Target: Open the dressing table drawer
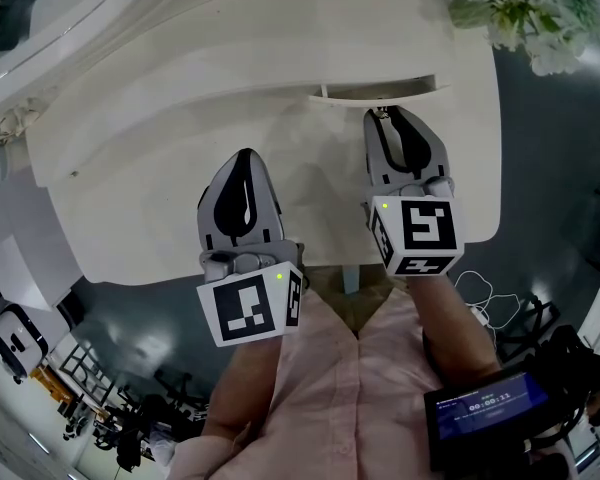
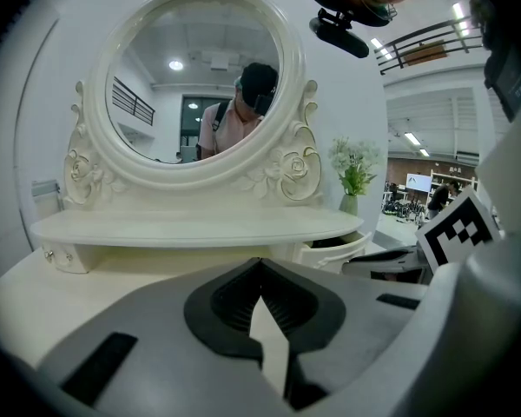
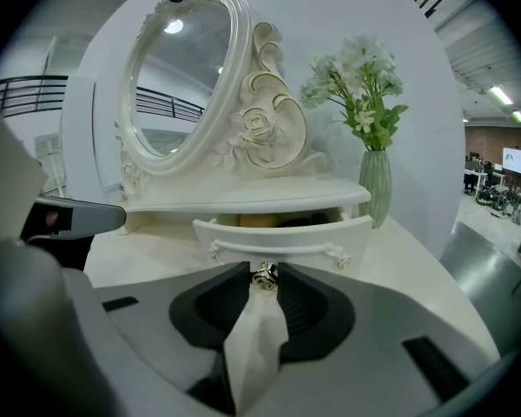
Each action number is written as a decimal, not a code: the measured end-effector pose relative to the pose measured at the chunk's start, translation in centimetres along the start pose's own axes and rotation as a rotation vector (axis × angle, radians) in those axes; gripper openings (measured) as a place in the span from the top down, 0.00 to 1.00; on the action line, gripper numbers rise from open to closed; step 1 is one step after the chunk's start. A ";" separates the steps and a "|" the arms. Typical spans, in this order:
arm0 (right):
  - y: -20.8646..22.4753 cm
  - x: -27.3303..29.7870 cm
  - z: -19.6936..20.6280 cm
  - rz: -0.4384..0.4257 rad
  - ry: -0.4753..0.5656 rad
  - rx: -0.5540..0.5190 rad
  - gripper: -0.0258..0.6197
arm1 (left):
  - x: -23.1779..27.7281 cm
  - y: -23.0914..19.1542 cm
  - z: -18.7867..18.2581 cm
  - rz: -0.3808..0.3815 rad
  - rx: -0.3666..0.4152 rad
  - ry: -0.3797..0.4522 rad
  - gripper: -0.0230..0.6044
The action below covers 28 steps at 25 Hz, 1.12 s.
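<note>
The white dressing table [image 1: 180,118] has a small drawer [image 1: 375,90] under its raised shelf, pulled partly out. In the right gripper view the drawer front [image 3: 282,237] stands out from the shelf with dark things inside, and its metal knob [image 3: 264,276] sits between the jaws. My right gripper [image 1: 385,114] is shut on that knob. My left gripper [image 1: 244,154] hovers over the table top to the left, apart from the drawer; its jaws meet at the tips [image 2: 260,263] with nothing between them. The drawer [image 2: 330,252] shows at the right of the left gripper view.
An oval mirror [image 2: 195,85] in a carved frame stands at the back. A vase of white flowers [image 3: 375,189] sits on the table's right end, beside the drawer. The table's front edge [image 1: 180,273] is close to the person's body.
</note>
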State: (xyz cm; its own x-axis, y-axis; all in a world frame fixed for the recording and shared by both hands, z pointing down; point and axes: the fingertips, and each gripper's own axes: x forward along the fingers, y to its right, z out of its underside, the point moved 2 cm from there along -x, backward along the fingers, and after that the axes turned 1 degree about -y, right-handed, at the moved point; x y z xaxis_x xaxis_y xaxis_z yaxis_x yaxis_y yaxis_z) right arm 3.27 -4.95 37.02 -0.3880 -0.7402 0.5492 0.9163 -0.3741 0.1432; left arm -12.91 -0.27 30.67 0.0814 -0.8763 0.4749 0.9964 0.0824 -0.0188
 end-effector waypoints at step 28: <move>0.5 0.0 -0.1 0.014 -0.030 0.007 0.80 | 0.8 0.9 -0.8 0.021 0.008 0.010 0.93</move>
State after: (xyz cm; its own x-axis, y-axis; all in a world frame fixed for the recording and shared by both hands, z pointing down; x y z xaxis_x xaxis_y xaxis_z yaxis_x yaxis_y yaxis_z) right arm 3.69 -5.17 37.01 -0.3724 -0.7283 0.5752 0.9222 -0.3598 0.1415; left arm -11.96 -1.29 30.35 0.1028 -0.8792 0.4653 0.9943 0.1046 -0.0219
